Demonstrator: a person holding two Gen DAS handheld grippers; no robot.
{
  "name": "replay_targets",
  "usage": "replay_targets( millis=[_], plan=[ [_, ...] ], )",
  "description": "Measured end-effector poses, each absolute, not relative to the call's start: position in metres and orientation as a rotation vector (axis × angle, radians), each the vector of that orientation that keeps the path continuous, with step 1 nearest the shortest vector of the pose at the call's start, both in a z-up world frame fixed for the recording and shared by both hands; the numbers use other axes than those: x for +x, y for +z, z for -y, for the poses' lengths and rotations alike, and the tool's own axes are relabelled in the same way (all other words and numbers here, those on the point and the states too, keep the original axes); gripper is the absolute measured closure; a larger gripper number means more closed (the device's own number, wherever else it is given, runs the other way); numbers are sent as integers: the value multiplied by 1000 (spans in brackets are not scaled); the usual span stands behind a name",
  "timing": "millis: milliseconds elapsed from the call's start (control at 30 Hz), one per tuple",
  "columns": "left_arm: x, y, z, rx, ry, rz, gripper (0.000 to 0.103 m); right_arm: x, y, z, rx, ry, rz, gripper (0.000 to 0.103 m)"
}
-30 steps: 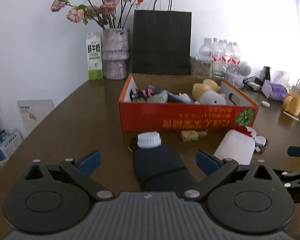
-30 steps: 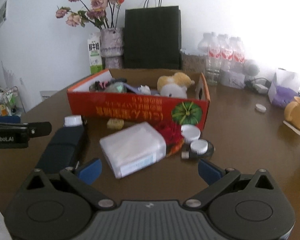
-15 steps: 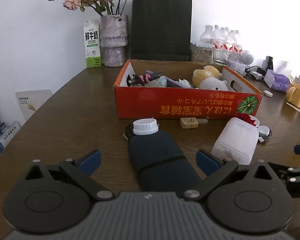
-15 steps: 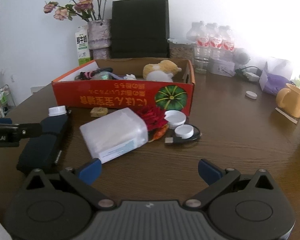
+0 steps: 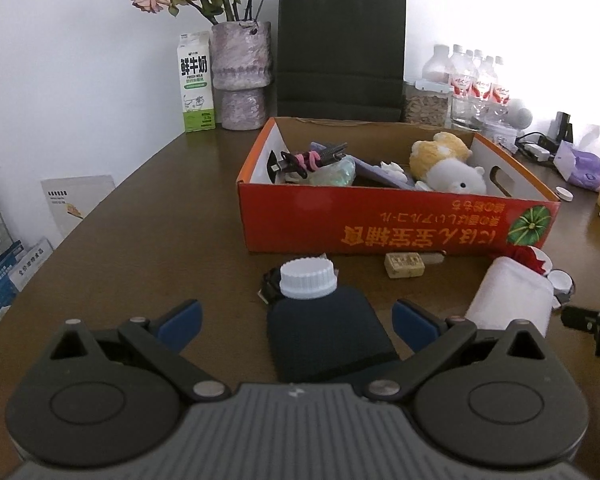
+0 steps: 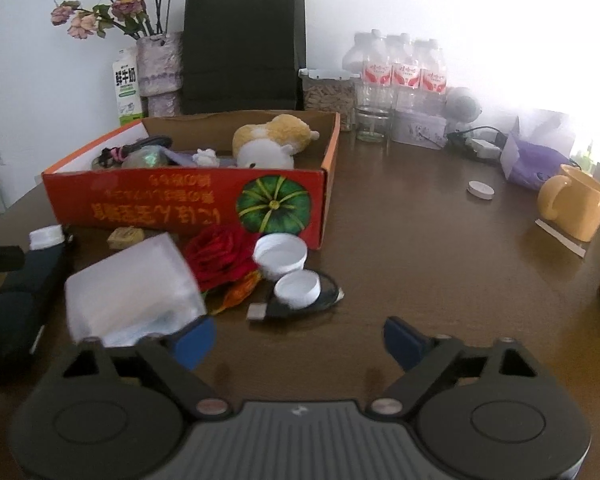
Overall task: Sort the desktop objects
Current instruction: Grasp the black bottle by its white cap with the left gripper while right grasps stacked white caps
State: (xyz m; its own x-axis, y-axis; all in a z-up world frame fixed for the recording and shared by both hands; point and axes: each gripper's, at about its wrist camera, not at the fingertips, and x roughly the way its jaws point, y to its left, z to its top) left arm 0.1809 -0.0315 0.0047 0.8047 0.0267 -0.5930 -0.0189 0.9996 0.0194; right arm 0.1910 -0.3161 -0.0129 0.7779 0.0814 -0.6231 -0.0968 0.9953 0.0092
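Note:
A dark sleeved bottle [image 5: 324, 332] with a white cap lies on the brown table [image 5: 140, 240] between the fingers of my left gripper [image 5: 296, 322]. That gripper is open and its pads stand clear of the bottle. The jaws of my right gripper [image 6: 298, 340] are closing over bare table with nothing between them. A white translucent container [image 6: 132, 292] lies just past its left finger. Ahead of it are a red rose [image 6: 220, 256], two white caps [image 6: 298, 288] and a black cable [image 6: 260, 312]. Behind them stands the orange carton [image 6: 180, 204] holding plush toys.
A small tan block [image 5: 404, 266] lies in front of the carton. A yellow mug [image 6: 576, 200], a purple tissue pack [image 6: 536, 160] and a small white lid [image 6: 480, 190] sit at the right. Water bottles [image 6: 404, 72], a black paper bag [image 5: 340, 48], a vase [image 5: 240, 76] and a milk carton [image 5: 196, 84] line the back.
My right gripper has come forward toward the caps and cable, and its jaws have narrowed a little. My left gripper has edged closer to the carton, still open around the bottle.

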Motion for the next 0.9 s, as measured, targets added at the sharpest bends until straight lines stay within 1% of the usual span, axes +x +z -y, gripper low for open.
replay_targets(
  millis=[33,133,167,200,233,300,333,400,433,500,733,767,833,900],
  plan=[
    [183,5,32,14,27,-636,0,195,-12,317,-26,101,-671,25],
    [190,5,32,19,34,-637,0,206,-10,318,-46,116,-660,36],
    [192,5,32,20,35,-638,0,208,-9,317,-52,126,-657,42],
    [195,5,32,21,38,-641,0,211,-9,316,-60,134,-657,47],
    [197,4,32,20,38,-644,0,214,-9,315,-68,140,-659,48],
    [202,3,31,20,38,-650,0,218,-10,313,-82,145,-665,59],
    [204,3,31,21,39,-652,0,221,-11,313,-83,147,-669,60],
    [208,2,30,23,36,-656,0,224,-13,313,-83,155,-675,67],
    [211,1,30,24,35,-658,0,225,-13,313,-87,156,-674,68],
    [215,1,30,26,33,-662,0,228,-14,312,-96,155,-677,74],
    [230,-5,29,18,7,-682,1,231,-16,305,-139,162,-686,75],
    [232,-6,29,15,3,-684,3,232,-16,305,-140,163,-686,75],
    [236,-9,27,9,-1,-692,10,232,-16,305,-137,164,-686,75],
    [241,-11,26,1,-3,-702,21,232,-16,306,-136,164,-687,75]
  ],
)
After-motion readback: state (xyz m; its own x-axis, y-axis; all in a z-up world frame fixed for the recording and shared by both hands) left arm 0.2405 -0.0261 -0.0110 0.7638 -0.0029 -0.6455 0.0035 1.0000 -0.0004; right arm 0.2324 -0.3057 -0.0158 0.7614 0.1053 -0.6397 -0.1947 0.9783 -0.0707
